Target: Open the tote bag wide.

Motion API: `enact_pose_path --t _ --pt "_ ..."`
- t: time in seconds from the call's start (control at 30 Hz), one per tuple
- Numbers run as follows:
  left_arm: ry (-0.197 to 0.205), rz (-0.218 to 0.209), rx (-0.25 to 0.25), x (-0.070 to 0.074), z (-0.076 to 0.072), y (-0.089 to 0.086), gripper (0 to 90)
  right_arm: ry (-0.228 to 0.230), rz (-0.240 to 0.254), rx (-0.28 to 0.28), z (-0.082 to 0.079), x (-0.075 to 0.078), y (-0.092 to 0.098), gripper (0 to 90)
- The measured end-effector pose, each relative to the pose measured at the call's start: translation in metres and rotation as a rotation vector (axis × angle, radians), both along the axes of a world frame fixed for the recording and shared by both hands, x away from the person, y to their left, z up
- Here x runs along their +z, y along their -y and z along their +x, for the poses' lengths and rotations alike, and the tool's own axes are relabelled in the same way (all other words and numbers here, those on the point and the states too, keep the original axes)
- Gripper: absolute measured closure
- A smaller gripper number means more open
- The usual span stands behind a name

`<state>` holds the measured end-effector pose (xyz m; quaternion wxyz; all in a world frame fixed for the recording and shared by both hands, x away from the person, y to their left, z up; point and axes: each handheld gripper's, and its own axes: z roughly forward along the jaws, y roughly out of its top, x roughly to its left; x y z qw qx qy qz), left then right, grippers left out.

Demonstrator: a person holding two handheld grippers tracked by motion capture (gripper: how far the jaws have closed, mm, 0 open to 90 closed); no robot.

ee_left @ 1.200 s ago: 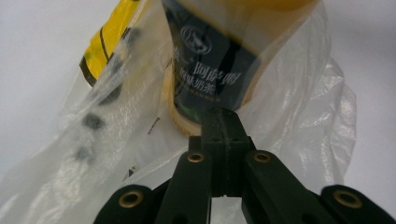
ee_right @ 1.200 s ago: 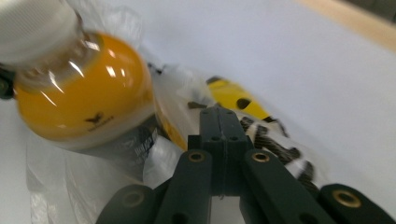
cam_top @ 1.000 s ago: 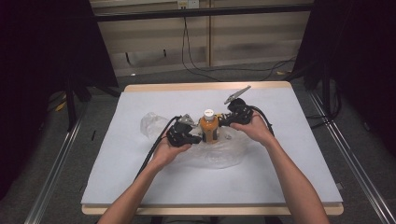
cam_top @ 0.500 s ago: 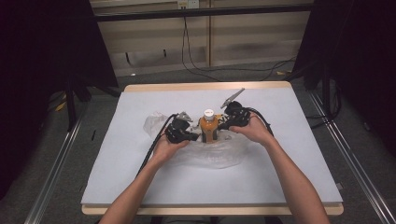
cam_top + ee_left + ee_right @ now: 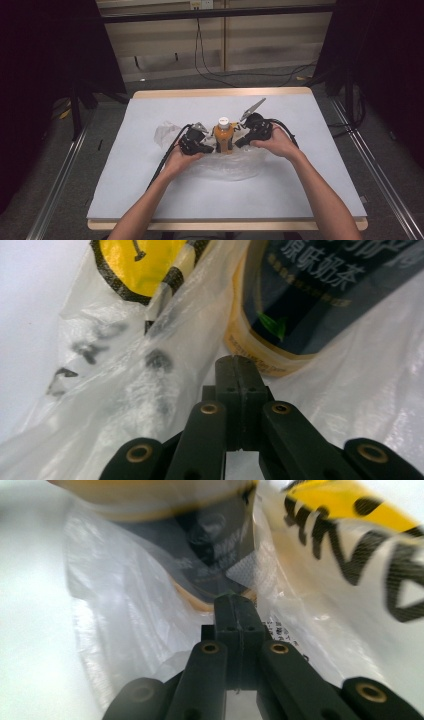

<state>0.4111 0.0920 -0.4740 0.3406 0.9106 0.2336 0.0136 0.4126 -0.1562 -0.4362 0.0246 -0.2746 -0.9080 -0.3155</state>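
An orange bottle [image 5: 223, 137] with a white cap and dark label stands upright in the middle of the table, inside a crumpled clear plastic bag [image 5: 235, 167]. My left gripper [image 5: 214, 148] is at the bottle's left side and my right gripper [image 5: 236, 144] at its right, both low by its base. In the left gripper view my left gripper [image 5: 239, 362] has its jaws together, pinching bag film [image 5: 115, 390] just below the bottle [image 5: 320, 300]. The right gripper view shows my right gripper [image 5: 235, 600] shut the same way on the bag [image 5: 125, 620] under the bottle [image 5: 200, 535].
The table [image 5: 150, 200] has a pale grey cover and a wooden rim. Part of the bag bunches to the left [image 5: 165, 134] of the left hand. Black cables trail from both grippers. Dark stands and a metal rail [image 5: 55, 200] flank the table.
The right hand has shifted slightly toward the bottle. The bottle and the left hand have stayed in place.
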Motion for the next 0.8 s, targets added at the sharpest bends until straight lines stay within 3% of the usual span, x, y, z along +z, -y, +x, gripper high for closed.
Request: enact_pose_path --t 0.2,0.3,0.47,0.53,0.67,0.8 --pt "0.001 0.034 -0.074 0.003 -0.018 0.003 90.0 -0.067 -0.06 -0.027 0.02 -0.028 -0.009 90.0" --pt "0.016 0.069 -0.128 0.006 -0.033 0.01 90.0 -0.087 -0.066 -0.054 0.027 -0.031 -0.009 90.0" --pt "0.038 0.111 -0.207 0.009 -0.056 0.021 90.0 -0.067 -0.107 -0.098 0.044 -0.029 -0.012 90.0" --pt "0.039 0.125 -0.235 0.011 -0.069 0.027 90.0 -0.079 -0.111 -0.112 0.052 -0.029 -0.014 90.0" --pt "0.077 0.189 -0.318 0.015 -0.092 0.035 90.0 -0.09 -0.115 -0.153 0.067 -0.029 -0.016 90.0" --pt "0.098 0.206 -0.354 0.016 -0.112 0.039 90.0 -0.087 -0.113 -0.206 0.08 -0.029 -0.014 90.0"
